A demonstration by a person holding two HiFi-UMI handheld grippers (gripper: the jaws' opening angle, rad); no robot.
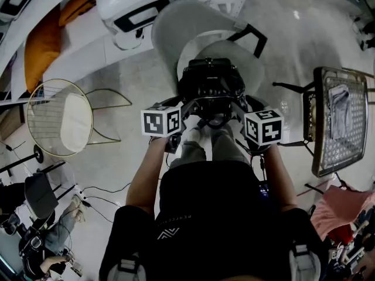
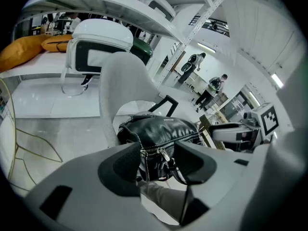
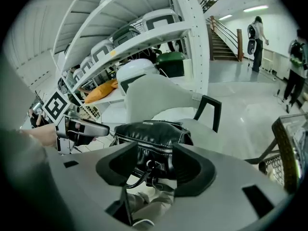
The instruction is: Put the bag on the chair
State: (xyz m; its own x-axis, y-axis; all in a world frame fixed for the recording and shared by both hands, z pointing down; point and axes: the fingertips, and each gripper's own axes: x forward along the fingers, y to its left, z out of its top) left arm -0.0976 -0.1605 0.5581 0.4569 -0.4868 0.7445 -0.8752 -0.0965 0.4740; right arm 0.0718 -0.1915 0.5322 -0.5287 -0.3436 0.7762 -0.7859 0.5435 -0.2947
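Note:
A black leather bag (image 1: 210,81) with a silver zipper hangs above my knees, just in front of the seat of a pale grey shell chair (image 1: 176,28). Whether it touches the seat I cannot tell. My left gripper (image 1: 188,109) is closed on the bag's left end; in the left gripper view the bag (image 2: 159,131) and its zipper pull fill the gap of the gripper (image 2: 156,165). My right gripper (image 1: 237,111) clamps the other end. In the right gripper view the bag (image 3: 151,134) sits between the pads of the gripper (image 3: 154,165), with the chair (image 3: 159,97) behind it.
A round wire chair (image 1: 58,119) with a white cushion stands at left. At right is a metal mesh chair (image 1: 340,122) with a grey cloth on it. White pod chairs (image 1: 132,4) and orange cushions (image 1: 41,43) sit on shelving behind. People (image 3: 255,30) stand far off.

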